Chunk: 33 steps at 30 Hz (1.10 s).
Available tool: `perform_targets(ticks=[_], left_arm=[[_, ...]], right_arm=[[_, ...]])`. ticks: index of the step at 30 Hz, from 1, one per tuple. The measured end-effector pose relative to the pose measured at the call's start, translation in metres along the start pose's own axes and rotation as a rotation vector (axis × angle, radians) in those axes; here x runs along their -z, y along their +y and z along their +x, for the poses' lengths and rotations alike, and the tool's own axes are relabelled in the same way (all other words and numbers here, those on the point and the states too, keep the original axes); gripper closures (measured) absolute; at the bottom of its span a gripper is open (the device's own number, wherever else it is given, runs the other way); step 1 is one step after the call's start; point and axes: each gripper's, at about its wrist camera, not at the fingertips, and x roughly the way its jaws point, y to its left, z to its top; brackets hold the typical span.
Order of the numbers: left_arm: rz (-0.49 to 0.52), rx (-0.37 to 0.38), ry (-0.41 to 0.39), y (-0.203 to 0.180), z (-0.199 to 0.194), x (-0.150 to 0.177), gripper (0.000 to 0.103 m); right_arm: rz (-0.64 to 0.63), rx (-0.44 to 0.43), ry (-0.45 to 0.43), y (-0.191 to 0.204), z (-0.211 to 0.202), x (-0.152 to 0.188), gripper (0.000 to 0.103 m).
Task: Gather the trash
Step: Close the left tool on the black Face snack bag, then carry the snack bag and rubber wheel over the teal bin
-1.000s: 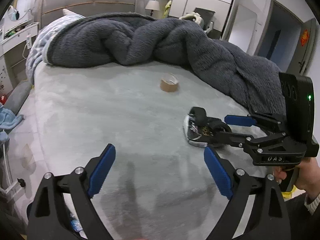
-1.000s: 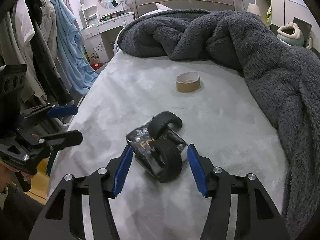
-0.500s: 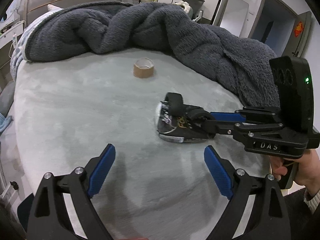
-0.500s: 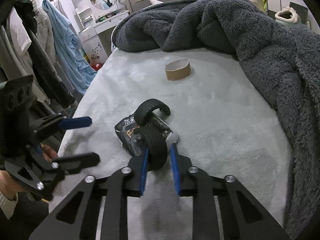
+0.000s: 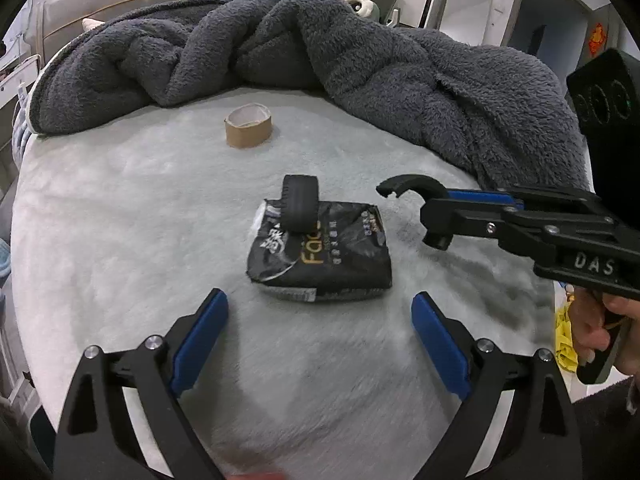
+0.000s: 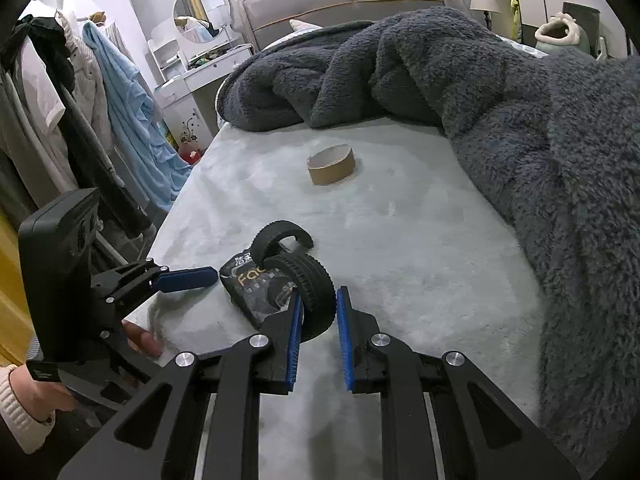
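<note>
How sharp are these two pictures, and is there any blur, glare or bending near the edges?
Left wrist view: fisheye bends the bed outward, corners are black; the black packet is sharp, while the sheet near the right tool smears with motion blur. Right wrist view: same curvature, dark vignette; the cardboard tape core and blanket are crisp, the lighting soft and even, without glare.

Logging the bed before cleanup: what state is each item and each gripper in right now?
left gripper: open, empty.
right gripper: shut on held tyre piece.
held tyre piece: clamped between the fingers.
other tyre piece: upright on black packet.
black packet: crumpled, lying flat.
cardboard ring: resting, opening up.
blanket: bunched up.
</note>
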Motion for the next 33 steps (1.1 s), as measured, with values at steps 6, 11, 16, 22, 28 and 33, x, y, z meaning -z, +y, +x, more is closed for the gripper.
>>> perform_targets(ticks=[6, 11, 16, 22, 28, 33], left_arm=[[-0.014, -0.043, -0.012, 0.0, 0.008, -0.004, 0.016], [-0.002, -0.078, -0.025, -0.003, 0.008, -0.01, 0.032], [0.01, -0.079, -0.067, -0.007, -0.005, -0.016, 0.033], [0.015, -0.068, -0.082, -0.007, -0.03, -0.026, 0.034], [0.002, -0.081, -0.095, 0.006, -0.045, -0.026, 0.034], [-0.021, -0.109, -0.109, 0.024, -0.06, -0.018, 0.034]], right_arm=[[0.009, 0.006, 0.008, -0.009, -0.003, 0.005, 0.086], [0.018, 0.014, 0.002, -0.015, -0.007, 0.006, 0.086], [0.026, 0.01, -0.017, -0.014, -0.014, 0.002, 0.086], [0.025, 0.01, -0.029, -0.006, -0.012, -0.003, 0.086], [0.019, 0.002, -0.036, 0.01, -0.006, -0.011, 0.086], [0.003, -0.009, -0.032, 0.029, 0.004, -0.019, 0.086]])
